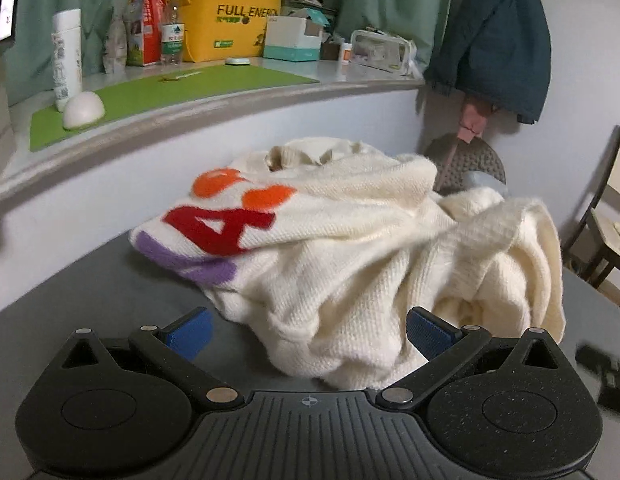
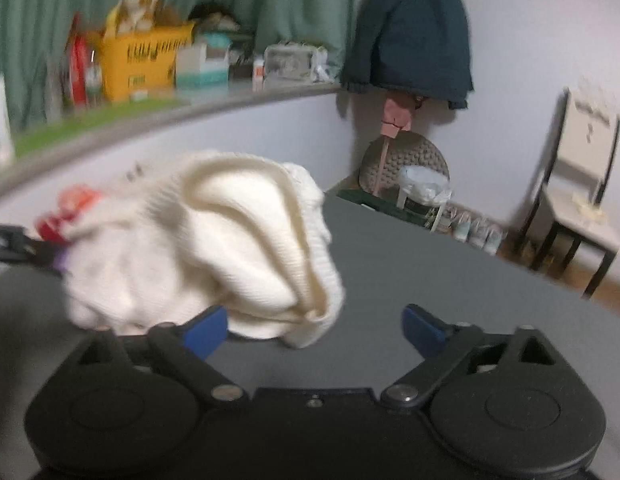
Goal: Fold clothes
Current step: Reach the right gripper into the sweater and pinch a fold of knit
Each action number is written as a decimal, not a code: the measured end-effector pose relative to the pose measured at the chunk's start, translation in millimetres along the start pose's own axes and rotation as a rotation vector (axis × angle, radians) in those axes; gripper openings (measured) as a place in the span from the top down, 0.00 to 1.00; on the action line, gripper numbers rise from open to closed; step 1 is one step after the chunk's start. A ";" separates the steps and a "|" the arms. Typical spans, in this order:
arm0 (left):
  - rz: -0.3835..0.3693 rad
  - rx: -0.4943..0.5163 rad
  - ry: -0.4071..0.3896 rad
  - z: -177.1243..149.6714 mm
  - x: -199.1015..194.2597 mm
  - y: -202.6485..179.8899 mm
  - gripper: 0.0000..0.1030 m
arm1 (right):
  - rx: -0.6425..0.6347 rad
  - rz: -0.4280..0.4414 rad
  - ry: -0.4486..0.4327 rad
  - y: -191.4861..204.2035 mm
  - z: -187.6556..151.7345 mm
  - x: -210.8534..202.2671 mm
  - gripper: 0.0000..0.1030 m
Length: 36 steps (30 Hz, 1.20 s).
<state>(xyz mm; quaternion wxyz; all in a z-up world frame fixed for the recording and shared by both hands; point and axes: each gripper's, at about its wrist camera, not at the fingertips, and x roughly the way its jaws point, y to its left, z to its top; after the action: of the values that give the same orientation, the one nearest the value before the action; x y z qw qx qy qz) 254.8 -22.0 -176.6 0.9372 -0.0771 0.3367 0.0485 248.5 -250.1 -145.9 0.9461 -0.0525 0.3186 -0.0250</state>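
Left wrist view: the left gripper has its blue fingers spread wide, with nothing pinched. The sweater lies crumpled on the grey surface, just ahead of the fingers. Its near bulge reaches in between them, closer to the right-hand finger; whether cloth touches that pad I cannot tell. Coloured letters sit far from the fingers, ahead and to the left, with the collar beyond them. A loose fold, perhaps a sleeve, trails ahead to the right.

To do this step well, I would not bite into the bulge: that would likely take several layers at once and keep the heap bunched. Better to aim the fingers at a single edge, hem or shoulder, low against the surface, and close only once one layer sits between the pads.

Right wrist view: the right gripper is also spread, holding nothing. The picture is blurred. The sweater sits ahead and left of the fingers, its rolled ribbed end nearest, just beyond the left-hand finger; the gap itself shows bare surface. The other gripper shows dark at the far left, beside the cloth.

This hand should take the ribbed end, probably a cuff or hem, so both hands can draw the sweater out flat before any fold.
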 end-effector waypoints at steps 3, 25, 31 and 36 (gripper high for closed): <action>-0.043 0.044 -0.021 -2.9 6.3 -4.0 0.00 | -0.014 0.024 0.011 -2.3 6.9 29.6 0.21; 0.008 0.006 -0.039 -3.9 37.5 11.4 0.27 | 0.060 -0.139 0.055 12.4 3.1 96.4 0.92; 0.013 0.008 -0.036 -7.3 31.0 16.1 0.52 | 0.278 -0.344 -0.092 -21.0 -19.4 27.8 0.93; -0.007 0.013 -0.046 -8.0 20.5 19.6 0.53 | 0.441 -0.399 -0.190 -53.1 -42.0 -31.2 0.93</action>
<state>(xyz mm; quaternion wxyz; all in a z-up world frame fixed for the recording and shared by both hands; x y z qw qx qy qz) 262.8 -3.3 -198.0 0.9454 -0.0711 0.3150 0.0449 197.4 -303.8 -154.3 0.9367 0.0903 0.1992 -0.2735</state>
